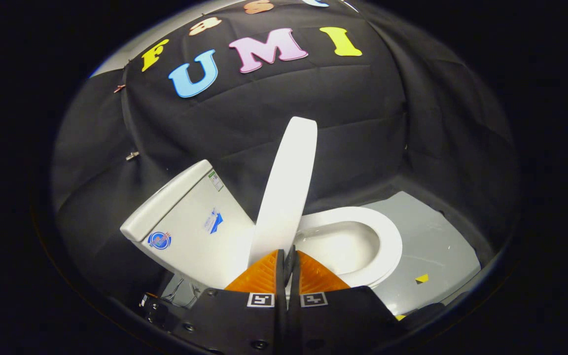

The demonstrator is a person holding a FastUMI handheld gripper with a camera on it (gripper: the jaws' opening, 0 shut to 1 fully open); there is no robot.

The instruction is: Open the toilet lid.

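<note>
Toilet lid stands raised near the centre of the frame, seen almost edge-on, rising from just ahead of the fingers toward the upper middle. It leans toward the tank at centre left, with a gap between them higher up, so it looks most of the way open. The seat lies flat around the bowl at centre right.

The gripper at the bottom centre has its fingers drawn together with only a thin slit between them; whether they pinch the lid's lower edge or merely sit against it, I cannot tell.

The lid is likely stiff, light, smooth plastic, slippery to pinch, pivoting on its hinge; its free rim is the best place to hold.

Count: one lid, one seat, one tank, one bowl.
</note>
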